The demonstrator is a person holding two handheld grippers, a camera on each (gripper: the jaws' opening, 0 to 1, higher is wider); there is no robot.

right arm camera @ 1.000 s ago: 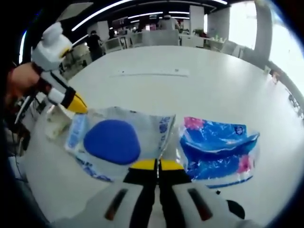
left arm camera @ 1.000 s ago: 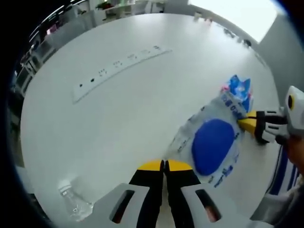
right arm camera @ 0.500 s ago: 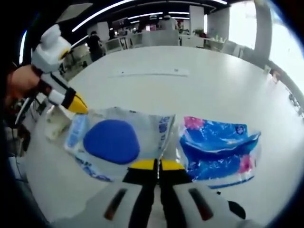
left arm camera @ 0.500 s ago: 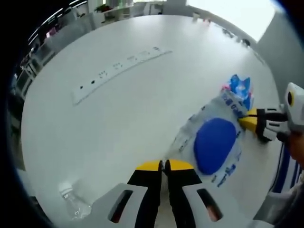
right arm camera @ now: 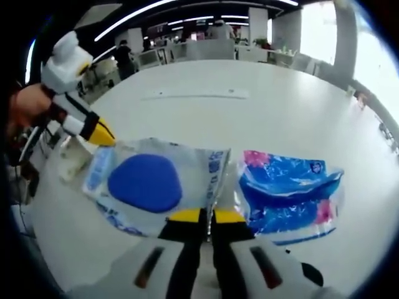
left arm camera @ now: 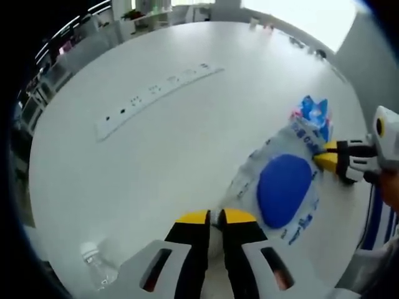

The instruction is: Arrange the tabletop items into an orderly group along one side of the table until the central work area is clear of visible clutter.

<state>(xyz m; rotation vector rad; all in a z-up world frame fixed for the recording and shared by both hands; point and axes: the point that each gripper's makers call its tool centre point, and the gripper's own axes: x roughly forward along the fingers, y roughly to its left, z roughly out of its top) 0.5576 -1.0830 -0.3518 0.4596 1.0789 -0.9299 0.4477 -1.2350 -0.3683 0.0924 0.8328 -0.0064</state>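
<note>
The left gripper view looks down from fairly high over the white table (left arm camera: 156,156), the clear packet with a blue oval (left arm camera: 283,190) at its 4 o'clock; the right gripper view sits low and close, that same packet (right arm camera: 146,184) at 9 o'clock beside a blue printed packet (right arm camera: 287,193) (both shared); each view catches the opposite gripper.

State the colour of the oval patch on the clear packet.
Solid dark blue; the oval patch shows best in the right gripper view.
</note>
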